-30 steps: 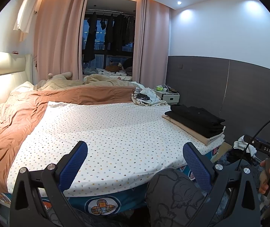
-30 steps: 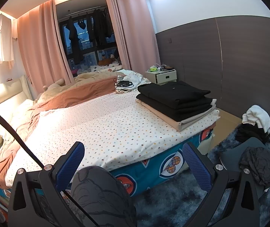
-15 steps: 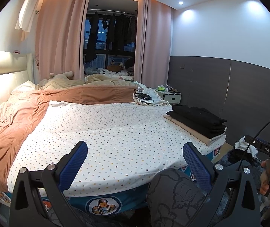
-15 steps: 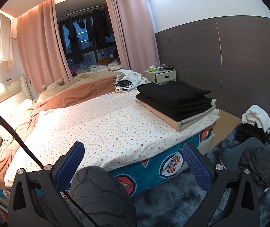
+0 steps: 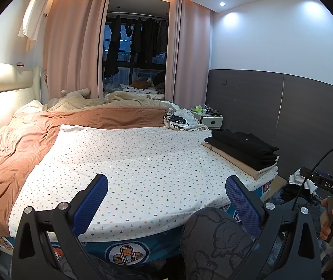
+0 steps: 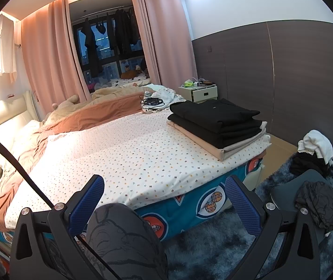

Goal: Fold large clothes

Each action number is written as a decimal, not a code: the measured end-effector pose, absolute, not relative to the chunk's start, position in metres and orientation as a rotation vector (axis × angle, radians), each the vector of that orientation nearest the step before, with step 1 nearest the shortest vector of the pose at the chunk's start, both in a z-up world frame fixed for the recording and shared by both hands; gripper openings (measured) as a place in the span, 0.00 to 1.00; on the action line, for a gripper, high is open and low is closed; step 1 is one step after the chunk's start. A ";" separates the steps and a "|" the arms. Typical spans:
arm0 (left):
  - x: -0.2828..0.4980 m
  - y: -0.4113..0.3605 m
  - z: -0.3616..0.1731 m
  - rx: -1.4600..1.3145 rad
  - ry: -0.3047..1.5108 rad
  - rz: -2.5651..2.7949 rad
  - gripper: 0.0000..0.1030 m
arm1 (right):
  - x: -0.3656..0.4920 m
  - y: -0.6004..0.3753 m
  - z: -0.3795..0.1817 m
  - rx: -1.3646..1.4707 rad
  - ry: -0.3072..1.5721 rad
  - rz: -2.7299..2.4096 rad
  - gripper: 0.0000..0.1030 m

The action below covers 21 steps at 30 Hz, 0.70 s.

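**Both hand-held grippers spread wide and empty at the foot of the bed**

Left wrist view: the left hand-held gripper point(image 5: 166, 204) is spread wide, holding nothing. Ahead lies the dotted sheet point(image 5: 143, 163); the stack of folded clothes point(image 5: 243, 151) sits ahead to the right, on the bed's corner.

Right wrist view: the right hand-held gripper point(image 6: 164, 201) gapes empty too. The stack of folded clothes point(image 6: 217, 126) lies ahead and slightly right; a heap of unfolded clothes point(image 6: 313, 154) sits far right on the rug point(image 6: 213, 245).

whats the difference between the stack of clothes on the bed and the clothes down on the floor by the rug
The stack of clothes is folded flat, its layers lying squared on the bed; the heap on the floor is crumpled and unfolded. The stack has black garments over beige ones at the bottom; the heap has a white piece over dark ones. Both lie untouched: the left gripper and right gripper are open and hold nothing.
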State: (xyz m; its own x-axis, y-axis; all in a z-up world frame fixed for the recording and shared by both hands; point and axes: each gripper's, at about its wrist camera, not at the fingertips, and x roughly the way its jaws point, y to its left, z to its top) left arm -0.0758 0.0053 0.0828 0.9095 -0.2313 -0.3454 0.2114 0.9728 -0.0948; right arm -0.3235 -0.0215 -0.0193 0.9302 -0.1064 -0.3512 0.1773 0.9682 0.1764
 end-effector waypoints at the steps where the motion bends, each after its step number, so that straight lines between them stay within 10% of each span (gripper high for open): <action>1: -0.076 0.005 0.083 -0.056 0.363 -0.228 1.00 | -0.323 -0.022 -0.019 0.207 0.346 -0.145 1.00; 21: -0.085 0.006 0.083 -0.071 0.356 -0.228 1.00 | -0.322 -0.024 -0.019 0.193 0.352 -0.138 1.00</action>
